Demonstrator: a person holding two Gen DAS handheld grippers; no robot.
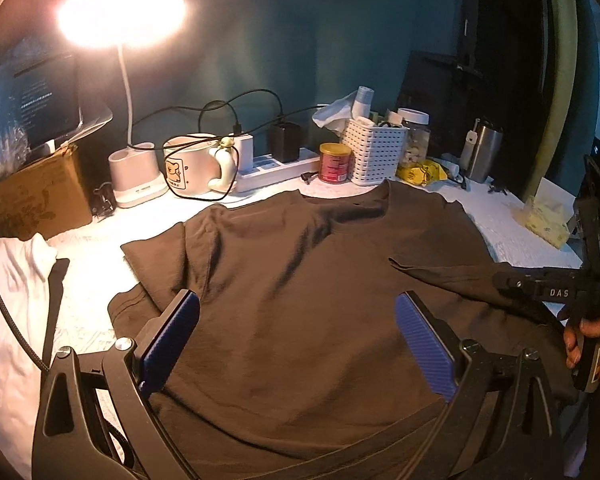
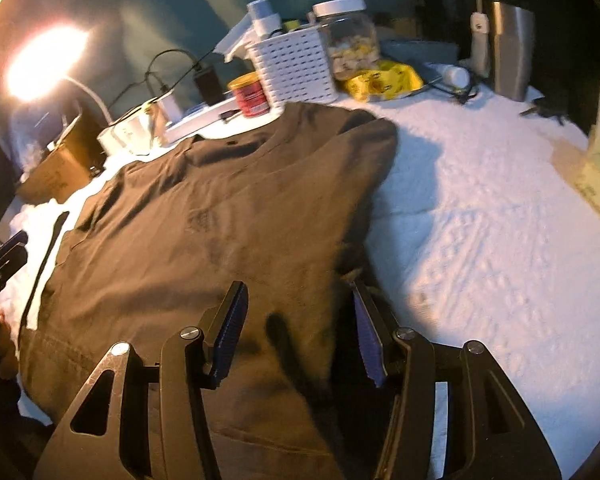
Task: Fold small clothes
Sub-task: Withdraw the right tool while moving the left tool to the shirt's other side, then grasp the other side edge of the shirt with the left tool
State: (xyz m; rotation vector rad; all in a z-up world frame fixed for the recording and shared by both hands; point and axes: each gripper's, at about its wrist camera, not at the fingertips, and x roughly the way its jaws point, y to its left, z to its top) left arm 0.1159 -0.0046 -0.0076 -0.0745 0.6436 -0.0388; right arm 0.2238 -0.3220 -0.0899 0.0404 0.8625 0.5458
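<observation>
A brown T-shirt (image 1: 300, 280) lies spread on the white padded table (image 1: 92, 256), collar toward the back. Its right side is folded in over the body; the fold edge shows in the right wrist view (image 2: 364, 200). My left gripper (image 1: 298, 300) is open and empty, just above the shirt's lower middle. My right gripper (image 2: 300, 312) is open, its fingers either side of the shirt's folded right edge near the hem. It also shows from the side in the left wrist view (image 1: 548, 292), held by a hand.
Along the back stand a lit desk lamp (image 1: 136, 168), a mug (image 1: 192, 168), a power strip (image 1: 276, 168), a red can (image 1: 334, 162), a white basket (image 1: 374, 152), a jar (image 2: 348, 40) and a steel flask (image 2: 512, 48). A cardboard box (image 1: 32, 192) and white cloth (image 1: 8, 304) lie left.
</observation>
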